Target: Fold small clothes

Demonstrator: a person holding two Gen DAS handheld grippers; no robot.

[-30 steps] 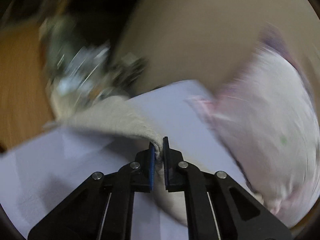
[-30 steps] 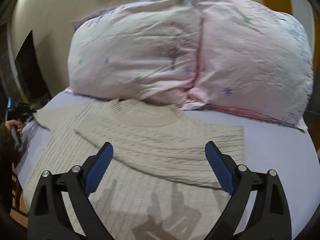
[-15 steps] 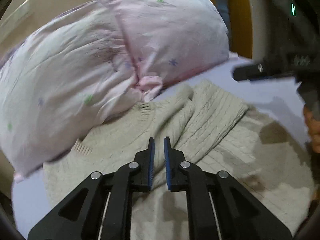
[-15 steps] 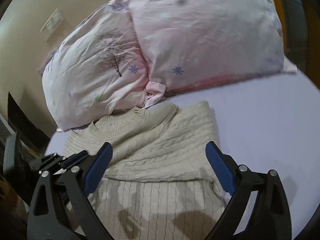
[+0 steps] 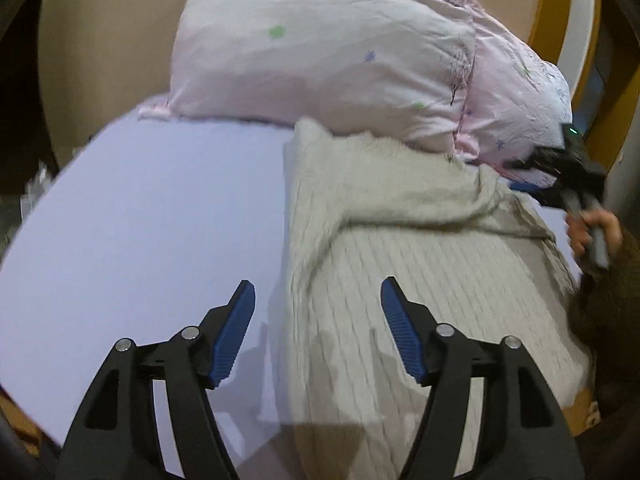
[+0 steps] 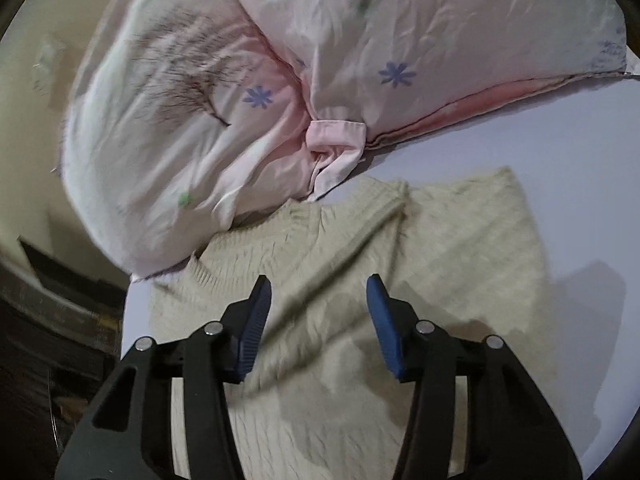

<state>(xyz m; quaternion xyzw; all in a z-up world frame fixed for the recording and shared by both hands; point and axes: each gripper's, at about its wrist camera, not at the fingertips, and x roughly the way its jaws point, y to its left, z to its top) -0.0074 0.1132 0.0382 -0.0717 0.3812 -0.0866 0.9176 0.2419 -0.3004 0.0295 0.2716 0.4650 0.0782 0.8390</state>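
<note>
A cream cable-knit sweater [image 5: 420, 280] lies on a pale lilac bed sheet [image 5: 152, 216], with both sleeves folded across its chest. My left gripper [image 5: 316, 328] is open and empty, hovering over the sweater's left edge. My right gripper [image 6: 318, 320] is open and empty above the sweater [image 6: 360, 280], just below its ribbed neckline [image 6: 304, 216]. The right gripper also shows in the left wrist view [image 5: 560, 176], held by a hand at the sweater's far right side.
Two pink floral pillows [image 6: 240, 80] lie against the beige wall, touching the sweater's collar; they also show in the left wrist view [image 5: 340, 52]. The sheet [image 6: 560, 152] extends to the right of the sweater. A dark bed edge [image 6: 52, 320] drops off at left.
My left gripper let go of the sleeve, laid it across the sweater, opened wide and drew back to the left edge. My right gripper moved in over the neckline and narrowed slightly.
</note>
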